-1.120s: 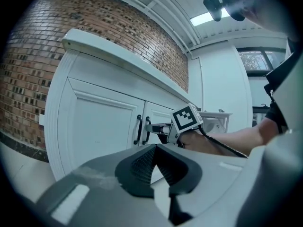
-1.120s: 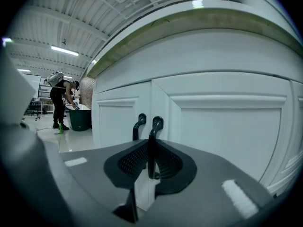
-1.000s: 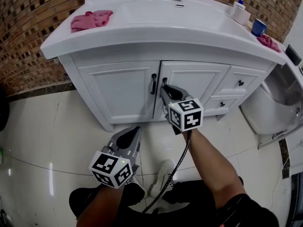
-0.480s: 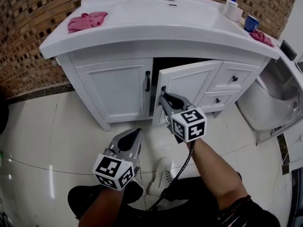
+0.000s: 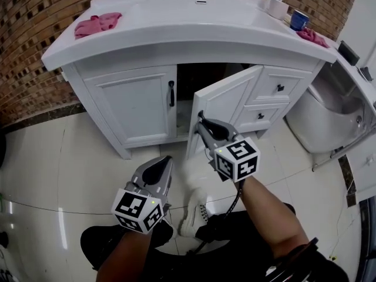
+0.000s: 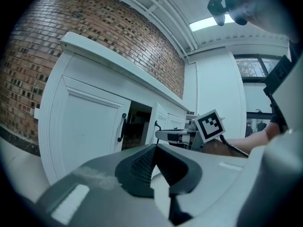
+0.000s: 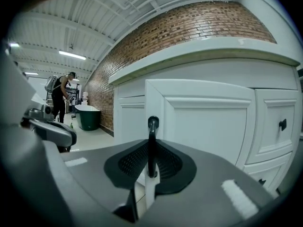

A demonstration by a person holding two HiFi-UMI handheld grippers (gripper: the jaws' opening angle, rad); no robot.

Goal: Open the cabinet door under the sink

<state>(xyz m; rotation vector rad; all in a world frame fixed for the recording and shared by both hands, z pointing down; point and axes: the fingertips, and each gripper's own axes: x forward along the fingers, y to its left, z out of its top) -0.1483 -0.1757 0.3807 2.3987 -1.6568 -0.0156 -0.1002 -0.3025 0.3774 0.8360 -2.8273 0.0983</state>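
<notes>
A white vanity cabinet (image 5: 129,107) stands under the sink (image 5: 194,10). Its left door (image 6: 85,126) is closed, with a black handle (image 5: 171,93). The right door (image 5: 220,107) stands swung outward, and a dark opening (image 5: 197,81) shows behind it. My right gripper (image 5: 200,118) is shut on that door's black handle (image 7: 152,138), which stands upright between the pads. My left gripper (image 5: 167,160) hangs lower left over the floor, apart from the cabinet. Its jaws are shut with nothing in them (image 6: 155,148).
Two small drawers (image 5: 276,90) sit right of the open door. A white toilet (image 5: 329,113) stands further right. On the counter lie a pink cloth (image 5: 97,23), a soap bottle (image 5: 275,4) and a blue cup (image 5: 299,20). The person's shoe (image 5: 194,213) is below the door.
The right door has swung from closed to well open, and my right gripper has come back toward me with its handle. The left gripper has barely moved.
</notes>
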